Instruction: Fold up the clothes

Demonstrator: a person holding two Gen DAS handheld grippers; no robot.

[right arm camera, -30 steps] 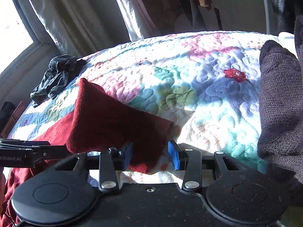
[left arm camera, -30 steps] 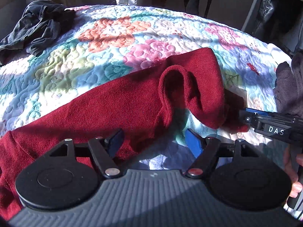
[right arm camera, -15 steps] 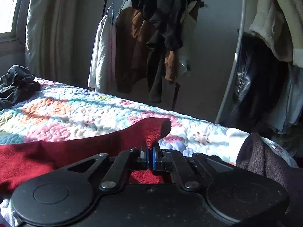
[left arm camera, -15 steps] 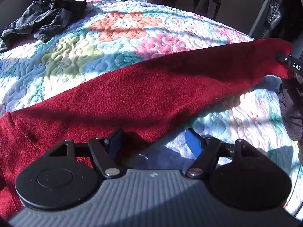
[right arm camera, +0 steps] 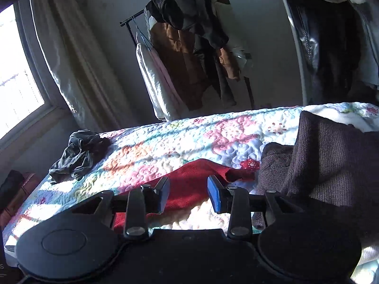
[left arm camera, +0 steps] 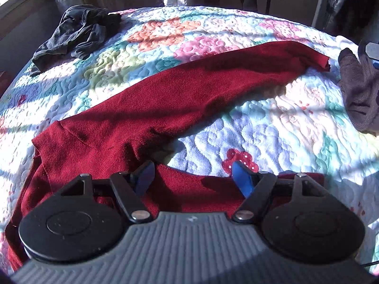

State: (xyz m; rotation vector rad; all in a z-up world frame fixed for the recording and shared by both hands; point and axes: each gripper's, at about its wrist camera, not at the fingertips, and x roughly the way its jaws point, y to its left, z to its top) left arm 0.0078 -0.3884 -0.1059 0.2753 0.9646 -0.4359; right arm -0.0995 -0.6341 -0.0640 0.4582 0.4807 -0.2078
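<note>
A dark red sweater point(left arm camera: 132, 118) lies on the floral quilt point(left arm camera: 272, 127), its sleeve stretched out straight toward the far right, cuff end point(left arm camera: 319, 56) flat on the bed. My left gripper point(left arm camera: 193, 175) is open and empty, hovering over the sweater's body near the armpit. In the right wrist view the sleeve end point(right arm camera: 203, 177) lies just beyond my right gripper point(right arm camera: 189, 194), which is open and empty above it.
A crumpled dark grey garment point(left arm camera: 75, 33) lies at the far left of the bed; it also shows in the right wrist view point(right arm camera: 78, 153). A brown knit garment point(right arm camera: 315, 156) is piled at the right. Behind the bed stand a clothes rack point(right arm camera: 189, 47) and a curtained window point(right arm camera: 21, 75).
The right gripper pulled the sleeve out straight to the right, then opened and let it go; the sleeve now lies flat. The left gripper drew back over the sweater body.
</note>
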